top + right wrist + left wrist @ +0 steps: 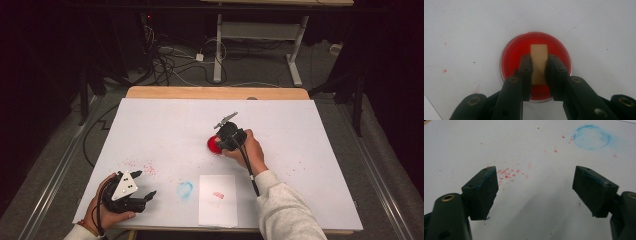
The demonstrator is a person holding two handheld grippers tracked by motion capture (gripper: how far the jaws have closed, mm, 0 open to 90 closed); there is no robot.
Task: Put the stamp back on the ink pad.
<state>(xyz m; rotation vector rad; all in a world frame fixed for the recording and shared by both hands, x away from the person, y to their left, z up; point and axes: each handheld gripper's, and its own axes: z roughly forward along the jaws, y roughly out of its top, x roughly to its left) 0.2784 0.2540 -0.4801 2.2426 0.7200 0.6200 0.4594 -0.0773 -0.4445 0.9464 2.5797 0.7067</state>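
Right tool held over the middle of the desk, slightly right of centre, jaws closed tight on a small tan wooden block. In the right gripper view, right tool pointing down at a round dish of red paint, the block pinched between the two black jaws with its upper half sticking out past them, set over the red surface inside the rim; cannot tell whether the block's end touches the paint. Dish seen from the high view just left of the right hand, partly covered by the tool.

Left tool down at the near left corner of the desk, held in the left hand, jaws spread wide and holding nothing. In the left gripper view, left tool just above the white sheet, bare surface between the jaws, a scatter of small red specks beside the left jaw, and a smeared blue ring farther off to the right.

From the high view, blue ring near the front edge between the two hands, well apart from the dish. White paper sheet just right of it, bearing a small red smudge. Red specks scattered left of centre, just beyond the left tool.
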